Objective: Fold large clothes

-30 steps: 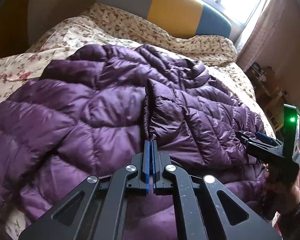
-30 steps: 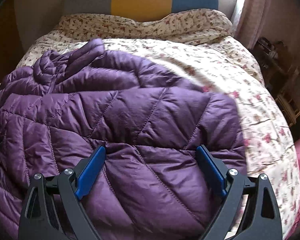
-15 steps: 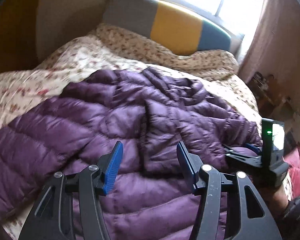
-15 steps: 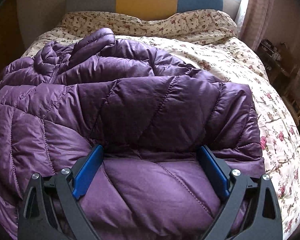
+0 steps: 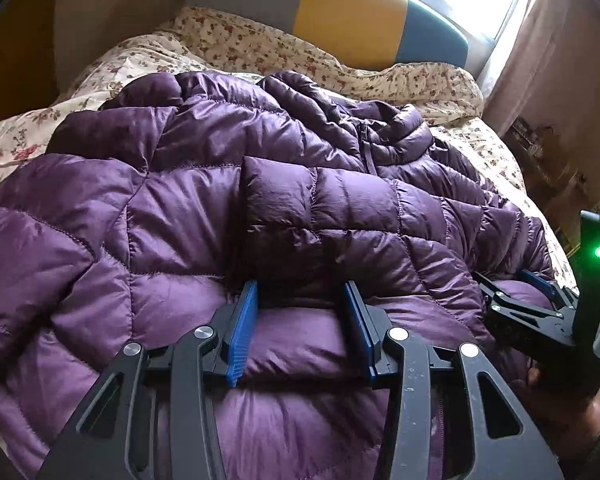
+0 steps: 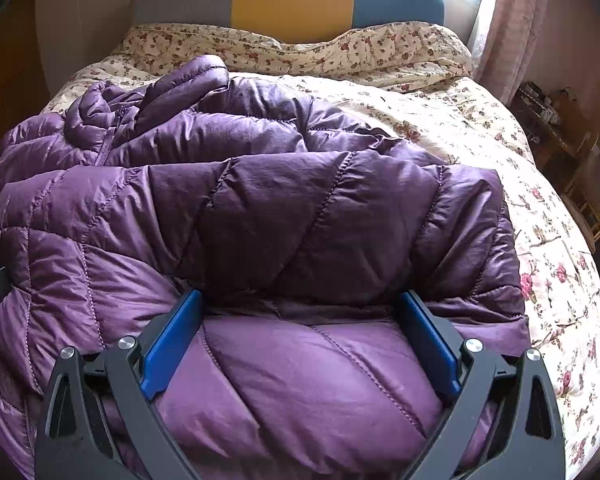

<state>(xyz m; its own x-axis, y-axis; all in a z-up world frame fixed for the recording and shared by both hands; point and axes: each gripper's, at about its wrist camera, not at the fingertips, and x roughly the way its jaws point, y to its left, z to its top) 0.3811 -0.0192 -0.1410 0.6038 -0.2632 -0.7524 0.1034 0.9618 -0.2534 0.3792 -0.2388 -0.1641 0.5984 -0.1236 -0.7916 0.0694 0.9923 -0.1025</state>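
A purple quilted down jacket [image 5: 228, 208] lies spread on the bed, its sides folded over the middle and its collar and zipper at the far end. It also fills the right wrist view [image 6: 284, 224]. My left gripper [image 5: 300, 300] is open and low over the jacket's near part, with puffy fabric bulging between its blue pads. My right gripper [image 6: 300, 312] is open wide and sits the same way over the jacket's right side. It shows in the left wrist view [image 5: 516, 284] at the right, with a green light on.
The bed carries a floral duvet [image 6: 480, 148] with a bunched ridge at the far end. A grey, yellow and blue headboard [image 5: 340, 20] stands behind. A curtain [image 6: 512, 20] and cluttered shelves [image 6: 568, 140] are on the right.
My left gripper was shut a second ago, opened, then dropped lower onto the jacket. The jacket's right flap settled flat under my open right gripper.
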